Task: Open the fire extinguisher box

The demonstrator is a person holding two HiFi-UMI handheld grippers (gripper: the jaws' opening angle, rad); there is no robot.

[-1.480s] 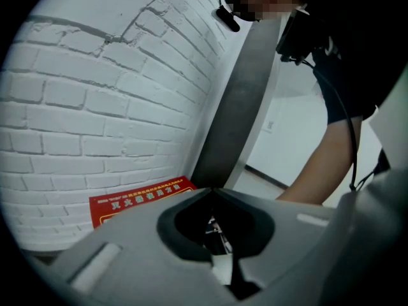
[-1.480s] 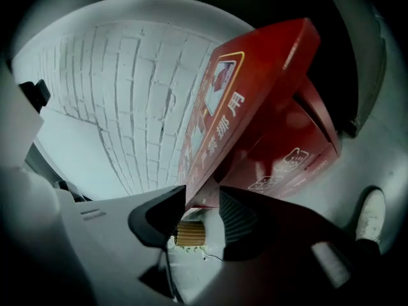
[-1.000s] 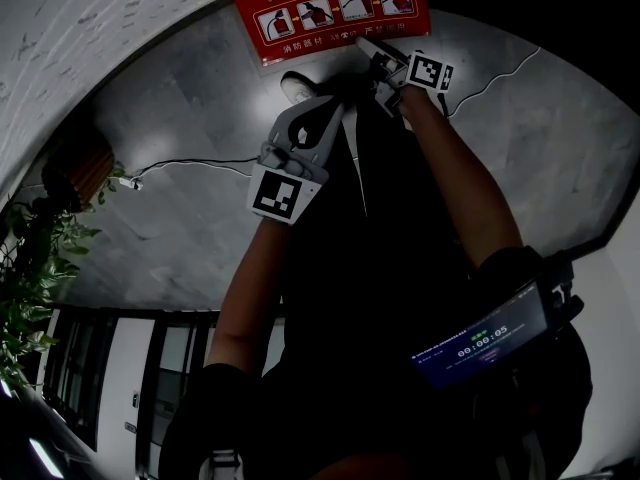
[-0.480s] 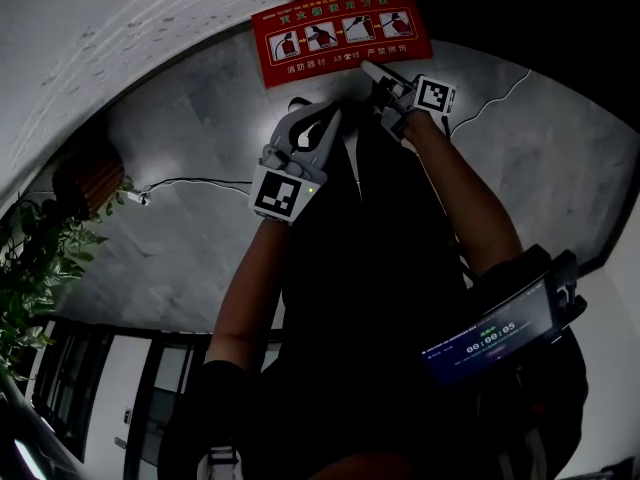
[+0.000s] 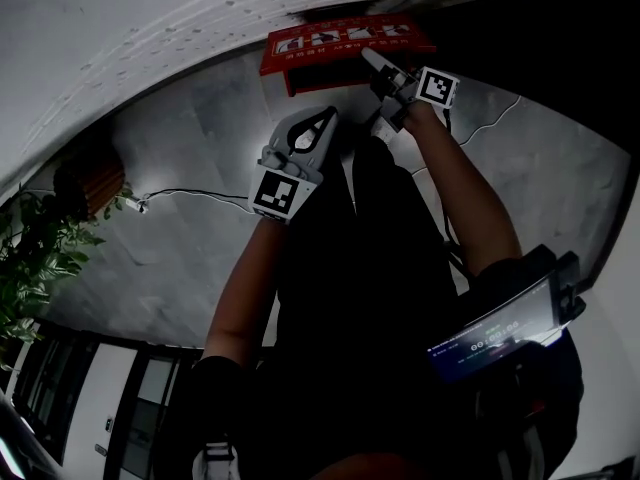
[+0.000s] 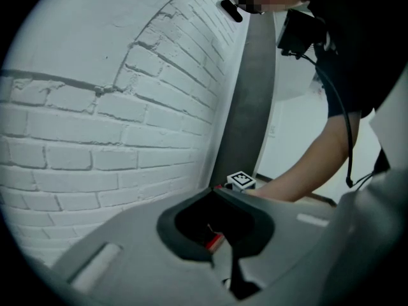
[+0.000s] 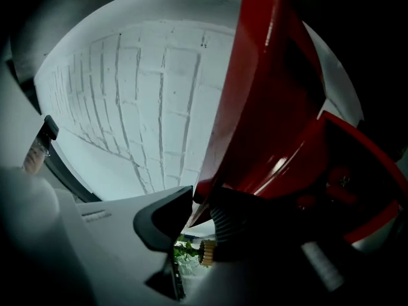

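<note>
The red fire extinguisher box stands against the white brick wall, its lid (image 5: 345, 40) tilted up and seen nearly edge-on in the head view. My right gripper (image 5: 385, 73) is at the lid's front edge. In the right gripper view the lid (image 7: 261, 107) rises between the jaws of the right gripper (image 7: 201, 206), which are closing with both pads on its lower rim. The open box body (image 7: 366, 190) shows below right. My left gripper (image 5: 318, 128) hovers just left of the box, shut on nothing. Its tips (image 6: 215, 191) meet, pointing at the wall.
A potted plant (image 5: 35, 258) stands at the left and a brown object (image 5: 90, 178) beside it. A thin cable (image 5: 190, 190) runs over the grey floor. A device with a lit screen (image 5: 495, 333) hangs at the person's right side. The brick wall (image 6: 95, 120) is close.
The red lid has swung up from lying flat with its label showing to nearly edge-on, with the right gripper at its edge. The left gripper has hardly moved.
</note>
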